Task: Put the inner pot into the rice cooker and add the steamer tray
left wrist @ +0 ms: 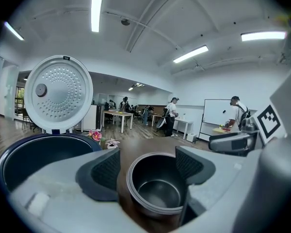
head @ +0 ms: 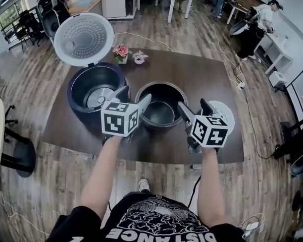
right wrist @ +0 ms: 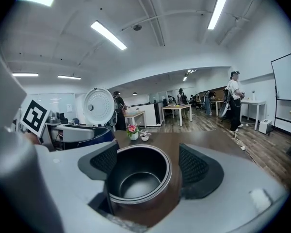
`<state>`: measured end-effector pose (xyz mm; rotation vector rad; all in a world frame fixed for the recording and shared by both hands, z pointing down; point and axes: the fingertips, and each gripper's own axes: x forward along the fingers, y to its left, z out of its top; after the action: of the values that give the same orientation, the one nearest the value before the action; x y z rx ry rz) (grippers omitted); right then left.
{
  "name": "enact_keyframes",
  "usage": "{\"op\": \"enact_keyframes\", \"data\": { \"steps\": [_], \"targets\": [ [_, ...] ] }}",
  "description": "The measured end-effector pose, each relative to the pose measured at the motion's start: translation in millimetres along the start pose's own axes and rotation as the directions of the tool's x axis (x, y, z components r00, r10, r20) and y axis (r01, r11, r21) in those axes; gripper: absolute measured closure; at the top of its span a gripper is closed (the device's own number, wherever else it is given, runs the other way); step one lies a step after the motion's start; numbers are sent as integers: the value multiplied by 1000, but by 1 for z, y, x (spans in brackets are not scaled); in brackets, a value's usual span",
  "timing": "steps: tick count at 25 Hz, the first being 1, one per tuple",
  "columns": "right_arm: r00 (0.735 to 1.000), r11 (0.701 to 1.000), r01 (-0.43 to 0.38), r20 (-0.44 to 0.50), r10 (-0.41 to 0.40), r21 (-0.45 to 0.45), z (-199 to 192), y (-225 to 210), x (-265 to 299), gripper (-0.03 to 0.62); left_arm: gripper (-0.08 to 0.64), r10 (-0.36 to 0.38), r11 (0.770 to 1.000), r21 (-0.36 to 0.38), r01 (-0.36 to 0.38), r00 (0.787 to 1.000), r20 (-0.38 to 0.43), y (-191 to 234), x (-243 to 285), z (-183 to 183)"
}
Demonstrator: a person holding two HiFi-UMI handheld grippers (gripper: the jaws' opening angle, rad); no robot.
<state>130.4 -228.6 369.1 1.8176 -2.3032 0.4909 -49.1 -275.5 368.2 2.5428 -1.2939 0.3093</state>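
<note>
The inner pot stands upright and empty on the brown table, near its middle, just to the right of the rice cooker. The cooker's lid is swung up and open, and its blue body is hollow, with no pot in it.

The left gripper hovers at the pot's left rim, between pot and cooker, with its jaws spread wide. In the left gripper view the inner pot shows in the gap of the left gripper, and neither ribbed pad presses on it. The rice cooker and its raised lid lie off to the left.

The right gripper sits at the pot's right rim, jaws likewise apart and holding nothing. In the right gripper view the inner pot fills the space between the jaws of the right gripper, closer to the left pad; whether it touches cannot be told.

The white steamer tray lies flat on the table to the right, partly hidden behind the right gripper. A small pot of pink flowers stands at the table's far edge
</note>
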Motion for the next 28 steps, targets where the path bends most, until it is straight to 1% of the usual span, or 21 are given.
{"op": "enact_keyframes", "data": {
  "steps": [6,14,17,21,28],
  "targets": [
    [1000,1000,3,-17,-3,1,-1,-5,15,207,204,-16,1000,-5,16,1000,-18,5,16,-4],
    [999,999,-32,-30,32,1,2,-22,34,212,204,22,1000,-9,-22,999,-34,8,31,-6],
    [996,997,-82,-47,81,-15,5,-28,47,216,204,75,997,-25,-76,996,-38,12,35,-6],
    [986,989,-146,-81,144,-17,3,-38,65,225,204,150,987,-50,-152,988,-41,15,37,-8],
    [961,969,-247,-137,241,-25,-4,-45,91,236,204,249,964,-82,-253,967,-52,17,39,-12]
  ]
}}
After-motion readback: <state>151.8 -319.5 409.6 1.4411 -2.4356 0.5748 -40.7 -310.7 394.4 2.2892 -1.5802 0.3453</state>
